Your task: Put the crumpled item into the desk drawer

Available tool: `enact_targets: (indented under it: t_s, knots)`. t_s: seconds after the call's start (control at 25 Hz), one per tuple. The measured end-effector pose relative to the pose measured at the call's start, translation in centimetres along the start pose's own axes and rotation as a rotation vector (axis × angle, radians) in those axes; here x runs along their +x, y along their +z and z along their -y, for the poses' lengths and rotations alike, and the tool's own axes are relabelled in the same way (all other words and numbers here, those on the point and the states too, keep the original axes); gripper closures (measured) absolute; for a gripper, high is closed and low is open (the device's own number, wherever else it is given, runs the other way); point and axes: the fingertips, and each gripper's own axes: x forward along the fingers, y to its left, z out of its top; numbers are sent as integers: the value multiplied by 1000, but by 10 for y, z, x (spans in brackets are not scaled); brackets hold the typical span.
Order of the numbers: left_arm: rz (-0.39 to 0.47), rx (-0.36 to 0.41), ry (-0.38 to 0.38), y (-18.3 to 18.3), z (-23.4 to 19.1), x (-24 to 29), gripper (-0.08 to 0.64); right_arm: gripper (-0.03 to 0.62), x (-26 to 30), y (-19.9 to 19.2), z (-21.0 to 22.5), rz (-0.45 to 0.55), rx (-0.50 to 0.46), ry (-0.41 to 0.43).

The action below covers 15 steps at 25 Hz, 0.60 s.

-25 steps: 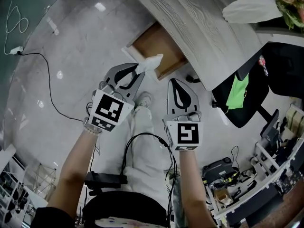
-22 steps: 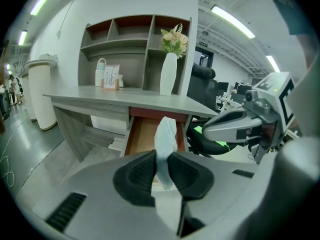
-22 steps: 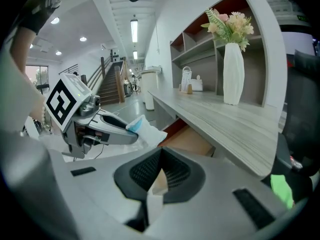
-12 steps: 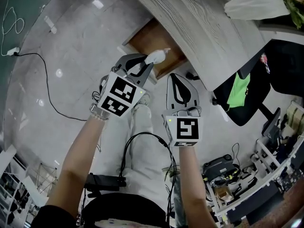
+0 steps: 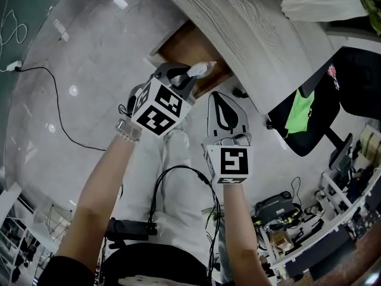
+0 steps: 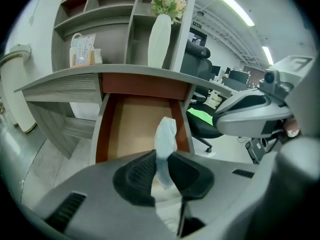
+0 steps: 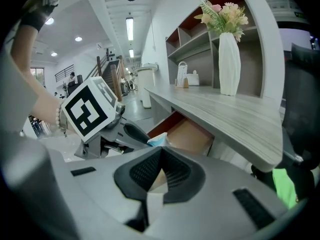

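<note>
Left gripper (image 6: 162,173): jaws nearly closed, pads pinched on crumpled item (image 6: 165,136); item white, sticks up past the jaw tips. In the head view the item (image 5: 203,69) is held in the air at the front edge of the open drawer (image 5: 181,45), under the desk (image 5: 250,28). Right gripper (image 7: 160,168): jaws together at the tips, empty; it is beside the left gripper (image 5: 191,76). Marker cubes: black-and-white squares only. Shelf card (image 6: 82,51): print too small to read.

Desk top (image 5: 256,34) grey wood-grain, matt; drawer (image 6: 131,130) brown wood inside (smooth); floor (image 5: 83,64) glossy.
</note>
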Motion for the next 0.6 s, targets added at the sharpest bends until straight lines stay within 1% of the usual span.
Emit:
enact_targets:
  t_s: [0.24, 0.6]
  knots:
    - [-32, 10, 12, -3, -1, 10, 480, 588, 0, -4, -1, -8, 7, 6]
    - [-19, 10, 36, -2, -5, 15, 455, 588, -2, -9, -7, -6, 7, 22]
